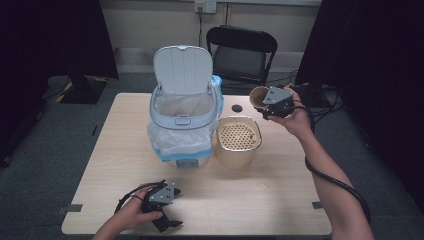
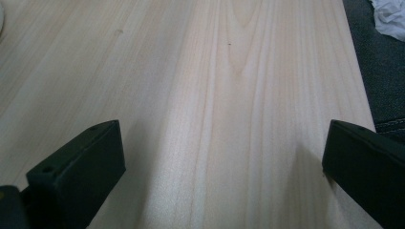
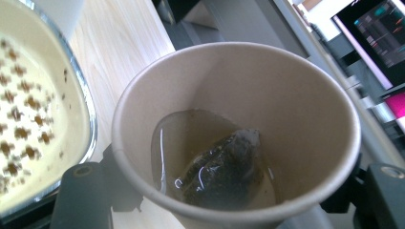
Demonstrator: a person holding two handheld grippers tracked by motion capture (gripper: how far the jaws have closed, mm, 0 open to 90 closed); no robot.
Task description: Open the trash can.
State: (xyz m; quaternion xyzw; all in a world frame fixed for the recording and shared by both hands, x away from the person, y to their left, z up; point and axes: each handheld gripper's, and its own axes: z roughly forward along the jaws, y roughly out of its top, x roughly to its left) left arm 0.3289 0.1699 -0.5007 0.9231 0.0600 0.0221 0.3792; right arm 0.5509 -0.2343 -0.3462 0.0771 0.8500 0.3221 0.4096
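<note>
Tan paper cup (image 3: 239, 129), wet teabag (image 3: 219, 171) inside: gripped by right gripper (image 1: 278, 104) jaws, over far-right pale wood-grain tabletop (image 1: 240, 200). Left gripper (image 1: 161, 205) jaws open, near edge.

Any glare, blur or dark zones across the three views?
High view: sharp table, surroundings nearly black. Left gripper view: soft shadows beside the open left gripper, wood grain slightly soft. Right gripper view: highlights on the liquid around the tea bag in the cup; background blurred.

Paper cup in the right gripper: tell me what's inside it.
The paper cup holds a little brownish liquid with a dark tea bag lying in it. The cup bottom beneath the bag is covered.
</note>
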